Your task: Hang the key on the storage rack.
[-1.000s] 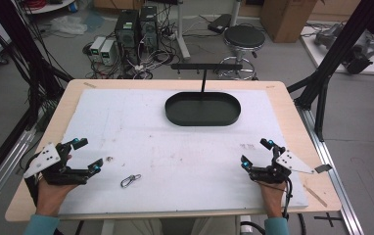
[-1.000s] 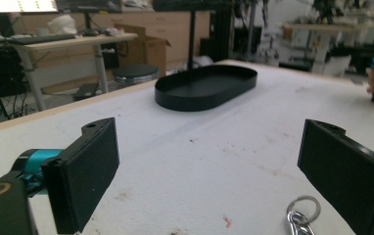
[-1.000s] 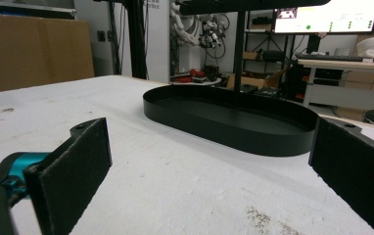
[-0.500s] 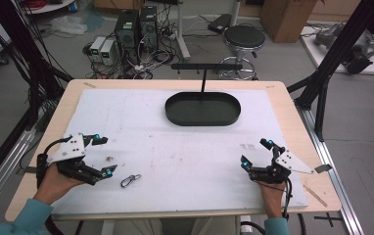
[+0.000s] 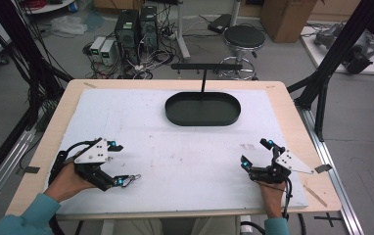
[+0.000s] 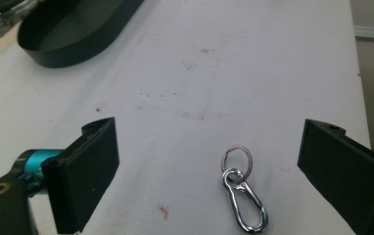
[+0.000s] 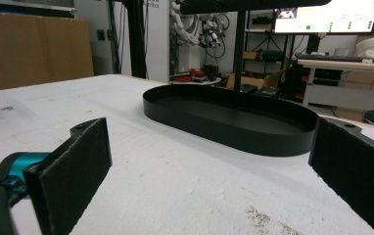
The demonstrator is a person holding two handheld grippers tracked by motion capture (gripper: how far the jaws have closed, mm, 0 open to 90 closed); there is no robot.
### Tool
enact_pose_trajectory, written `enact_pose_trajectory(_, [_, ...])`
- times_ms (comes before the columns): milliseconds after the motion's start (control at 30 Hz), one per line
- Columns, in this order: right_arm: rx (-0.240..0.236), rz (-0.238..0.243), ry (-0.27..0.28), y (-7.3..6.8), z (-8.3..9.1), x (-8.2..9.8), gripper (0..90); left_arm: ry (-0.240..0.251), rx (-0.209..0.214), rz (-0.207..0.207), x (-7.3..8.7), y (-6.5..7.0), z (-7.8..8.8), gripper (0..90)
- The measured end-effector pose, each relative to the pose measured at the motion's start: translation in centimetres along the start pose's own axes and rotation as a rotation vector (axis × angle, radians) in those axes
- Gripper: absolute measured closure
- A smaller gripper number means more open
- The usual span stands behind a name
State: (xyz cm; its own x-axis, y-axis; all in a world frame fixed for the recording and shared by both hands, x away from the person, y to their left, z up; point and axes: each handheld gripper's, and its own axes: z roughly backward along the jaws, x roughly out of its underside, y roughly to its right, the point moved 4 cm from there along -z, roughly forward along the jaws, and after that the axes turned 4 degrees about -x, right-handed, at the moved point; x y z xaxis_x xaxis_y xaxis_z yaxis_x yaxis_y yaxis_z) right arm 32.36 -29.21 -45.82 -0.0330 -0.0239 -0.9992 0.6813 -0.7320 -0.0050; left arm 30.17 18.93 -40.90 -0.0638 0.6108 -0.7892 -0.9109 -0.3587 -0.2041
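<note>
A small silver snap hook with a key ring (image 6: 241, 193) lies flat on the white table cover, between the wide-apart jaws of my left gripper (image 6: 224, 186). From above, the hook (image 5: 134, 178) lies just beyond the lower fingertip of the left gripper (image 5: 118, 164), which is open at the table's front left. My right gripper (image 5: 256, 153) rests open at the front right with nothing between its fingers. It faces the black oval tray (image 7: 234, 120).
The black oval tray (image 5: 202, 117) sits at the back middle of the table, with a thin post rising from it to a black crossbar (image 5: 206, 66). Around the white cover (image 5: 185, 147) runs the wooden table edge. Black frame struts stand at both sides.
My left gripper has slid right and forward toward the snap hook, so the hook now lies between its jaws. The right gripper has stayed put.
</note>
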Motion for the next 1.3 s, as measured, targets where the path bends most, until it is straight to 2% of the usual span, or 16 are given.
enact_pose_trajectory(333, [0.001,-0.001,0.0,0.0,0.0,0.0,1.6,-0.118,0.056,-0.053,0.3,0.9,-2.1,10.3])
enact_pose_trajectory(600, [0.002,0.0,0.0,0.0,0.0,0.0,1.6,-0.202,0.067,-0.054,0.8,1.2,-3.5,12.6])
enact_pose_trajectory(700, [0.0,-0.001,0.0,0.0,0.0,0.0,1.6,-0.236,0.074,-0.085,1.0,1.2,-3.8,14.9])
enact_pose_trajectory(867, [0.001,0.001,-0.001,0.0,0.0,0.0,1.6,-0.25,0.079,-0.103,1.1,1.6,-4.3,17.7])
enact_pose_trajectory(1100, [0.0,0.001,-0.001,0.0,0.0,0.0,1.6,-0.277,0.11,-0.095,1.2,1.8,-4.9,25.7])
enact_pose_trajectory(1167, [0.0,0.002,0.0,0.1,0.0,0.0,1.6,-0.279,0.124,-0.096,1.2,1.9,-4.9,30.4])
enact_pose_trajectory(1300, [-0.001,-0.001,0.001,0.0,0.0,0.0,1.6,-0.288,0.127,-0.105,1.2,1.9,-4.9,39.9])
